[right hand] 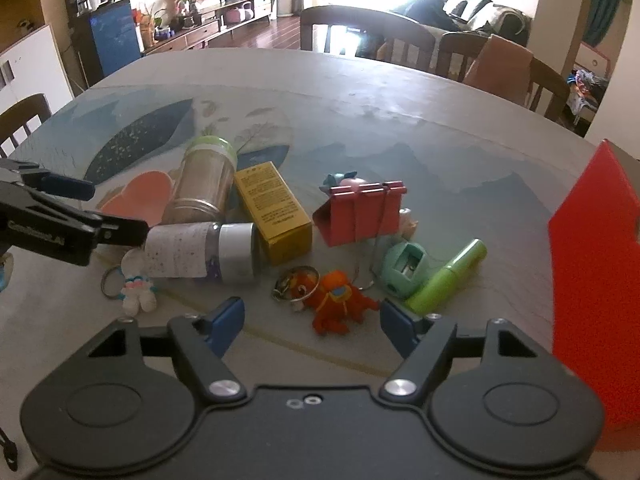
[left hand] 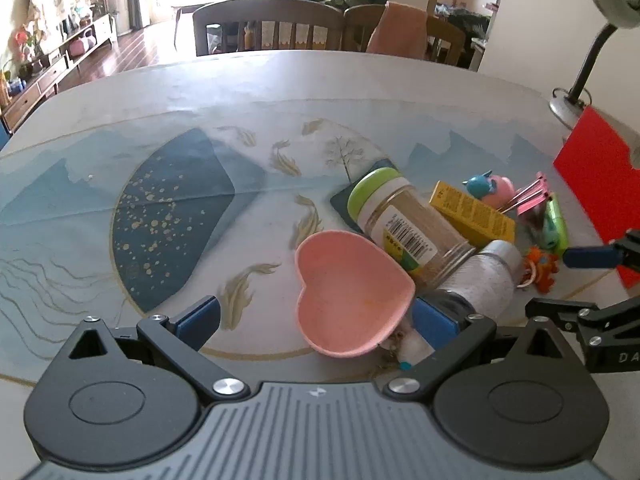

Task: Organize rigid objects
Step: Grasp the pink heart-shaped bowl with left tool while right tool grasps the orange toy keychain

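Half white bottle point(left hand: 486, 280) hidden behind pink dish point(left hand: 348, 296).

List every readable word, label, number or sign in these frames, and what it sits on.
"DA": white letters, cut off, on the right gripper body, left wrist view.
Left gripper body: white lettering, too blurred.
Spice jar: barcode and label, digits unreadable.
Yellow box: print too small.
Lying bottle: label print blurred.

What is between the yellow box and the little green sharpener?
In the right wrist view, the pink binder clip sits between the yellow box and the green sharpener; nearer the camera, the orange toy keychain lies in that gap too.
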Motion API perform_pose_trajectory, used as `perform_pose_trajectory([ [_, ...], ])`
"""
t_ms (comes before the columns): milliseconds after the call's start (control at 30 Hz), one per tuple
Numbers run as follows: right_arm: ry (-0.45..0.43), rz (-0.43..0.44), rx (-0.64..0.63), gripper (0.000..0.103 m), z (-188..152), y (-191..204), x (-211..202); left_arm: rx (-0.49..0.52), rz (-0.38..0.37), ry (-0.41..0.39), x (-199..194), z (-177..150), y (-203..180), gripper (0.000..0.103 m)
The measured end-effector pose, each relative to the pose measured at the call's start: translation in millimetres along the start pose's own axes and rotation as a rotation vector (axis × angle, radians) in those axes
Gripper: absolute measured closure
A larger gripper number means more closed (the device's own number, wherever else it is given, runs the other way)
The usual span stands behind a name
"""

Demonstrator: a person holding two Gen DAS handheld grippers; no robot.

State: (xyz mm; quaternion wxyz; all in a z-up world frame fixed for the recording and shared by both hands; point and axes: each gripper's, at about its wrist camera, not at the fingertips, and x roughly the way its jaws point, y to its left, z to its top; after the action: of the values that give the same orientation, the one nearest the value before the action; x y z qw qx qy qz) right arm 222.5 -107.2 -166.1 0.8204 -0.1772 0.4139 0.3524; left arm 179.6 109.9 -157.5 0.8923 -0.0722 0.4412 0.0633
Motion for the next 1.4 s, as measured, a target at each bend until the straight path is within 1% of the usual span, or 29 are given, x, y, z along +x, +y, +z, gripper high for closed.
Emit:
perform_pose_trajectory([
  [300,-0.001,-0.017,-0.013,0.033,3,-2,9,0.033,-0.012,0.003,14,4,-4,0.000],
  [567,-0.011,-0.029,0.015,0.047,0,-2,10,0.021,-0.008,-0.014,18,6,-4,0.001],
  [667,-0.018,-0.043,0.012,0.052,-2,0,8,0.025,-0.010,-0.025,16,6,-5,0.007],
  [733,-0.020,-0.046,0.017,0.053,-3,0,6,0.030,-0.012,-0.031,15,6,-5,0.017],
  [767,-0.021,-0.048,0.018,0.053,-4,1,6,0.031,-0.007,-0.032,14,6,-6,0.019],
  [833,-0.022,-0.053,0.019,0.053,-5,3,4,0.029,-0.013,-0.037,12,6,-6,0.031],
  [867,-0.022,-0.054,0.019,0.053,-6,4,3,0.030,-0.015,-0.037,11,6,-5,0.034],
  [1033,-0.018,-0.046,0.033,0.054,-10,6,-4,0.029,-0.003,-0.031,8,5,-5,0.034],
  [1167,-0.028,-0.034,0.039,0.054,-12,7,-16,0.012,-0.007,-0.027,1,3,-1,0.034],
  [1267,-0.040,-0.020,0.052,0.054,-14,7,-26,-0.002,0.011,-0.011,-5,2,0,0.035],
  [1400,-0.057,-0.007,0.066,0.054,-16,8,-39,-0.020,0.010,-0.010,-16,0,2,0.035],
])
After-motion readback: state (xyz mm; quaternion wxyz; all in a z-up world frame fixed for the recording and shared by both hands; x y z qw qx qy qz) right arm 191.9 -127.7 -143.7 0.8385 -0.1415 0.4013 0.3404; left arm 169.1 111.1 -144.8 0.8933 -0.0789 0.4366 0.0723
